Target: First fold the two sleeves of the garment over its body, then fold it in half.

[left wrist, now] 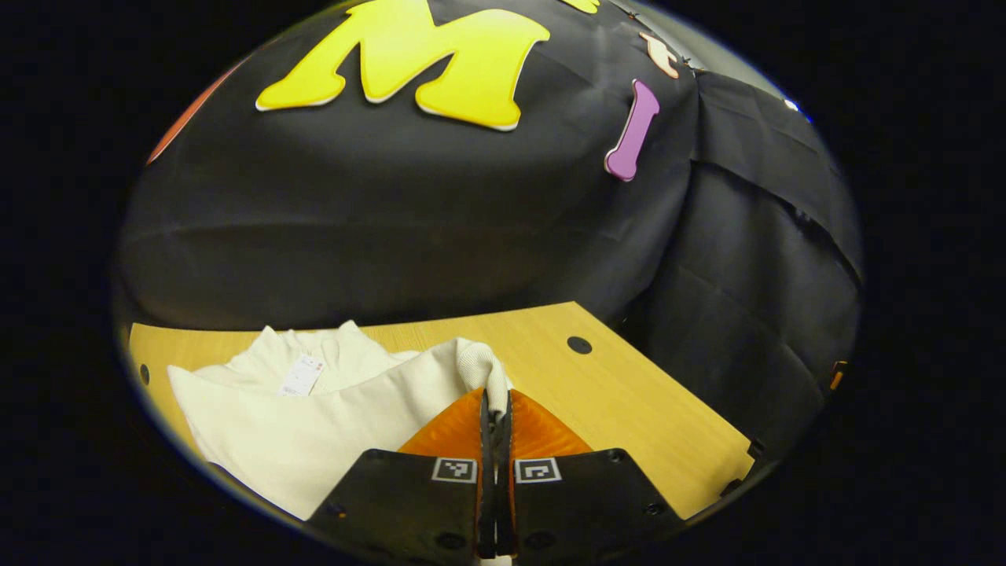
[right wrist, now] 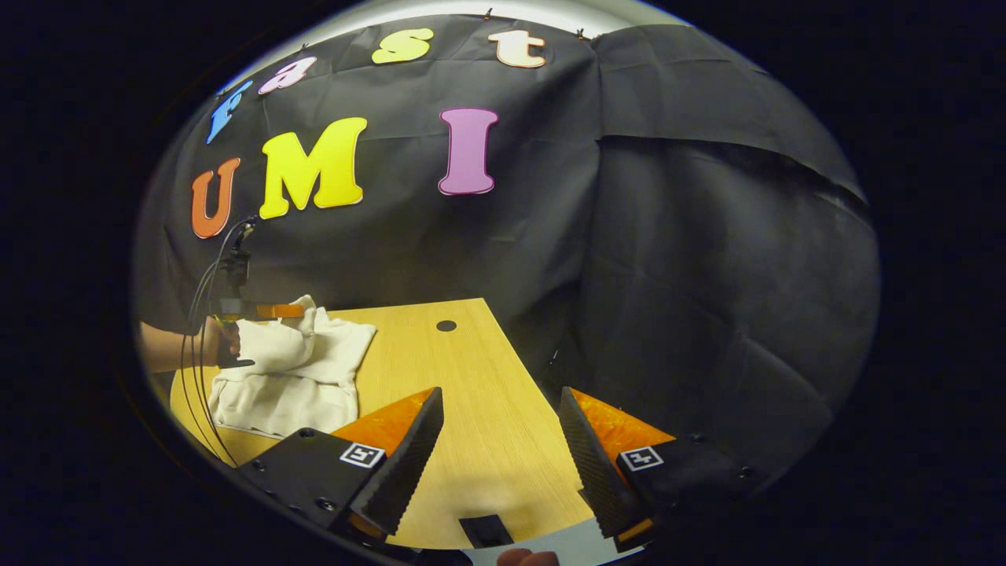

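Observation:
A cream garment lies bunched on the wooden table, with a white tag showing near its collar. My left gripper is shut on a ribbed sleeve cuff, which is lifted over the garment's body. In the right gripper view the garment sits at the table's far left, where a hand holds the left gripper with cloth raised in it. My right gripper is open above bare table, well to the right of the garment, with nothing between its fingers.
The table has a round hole near its back right corner, also seen as a hole in the right gripper view. Black cloth walls close the back and right sides. Cables hang from the left gripper. The table's right edge drops off beside my right gripper.

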`<move>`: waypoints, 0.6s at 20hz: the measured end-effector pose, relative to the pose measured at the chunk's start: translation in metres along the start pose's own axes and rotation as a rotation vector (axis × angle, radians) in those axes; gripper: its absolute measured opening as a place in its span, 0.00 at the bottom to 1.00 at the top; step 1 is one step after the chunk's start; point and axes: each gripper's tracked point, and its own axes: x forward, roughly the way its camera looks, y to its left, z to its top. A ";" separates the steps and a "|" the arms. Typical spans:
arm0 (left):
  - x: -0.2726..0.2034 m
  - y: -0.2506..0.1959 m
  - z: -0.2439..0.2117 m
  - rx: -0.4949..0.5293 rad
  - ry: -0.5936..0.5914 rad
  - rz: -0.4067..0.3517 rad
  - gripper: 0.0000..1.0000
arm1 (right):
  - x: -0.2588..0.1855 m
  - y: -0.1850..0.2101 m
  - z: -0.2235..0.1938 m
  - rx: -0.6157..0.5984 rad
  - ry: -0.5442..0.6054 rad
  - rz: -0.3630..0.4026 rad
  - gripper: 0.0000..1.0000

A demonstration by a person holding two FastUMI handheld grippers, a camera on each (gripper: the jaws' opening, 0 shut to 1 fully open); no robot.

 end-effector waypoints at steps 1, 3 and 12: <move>0.010 0.001 -0.007 -0.006 0.016 0.004 0.04 | -0.002 -0.001 -0.003 -0.007 0.012 -0.004 0.94; 0.025 -0.001 -0.019 -0.023 0.030 0.018 0.06 | -0.005 -0.004 -0.006 -0.014 0.032 -0.015 0.93; 0.027 -0.003 -0.027 -0.063 0.026 0.054 0.48 | -0.002 0.014 0.004 -0.034 0.033 0.010 0.93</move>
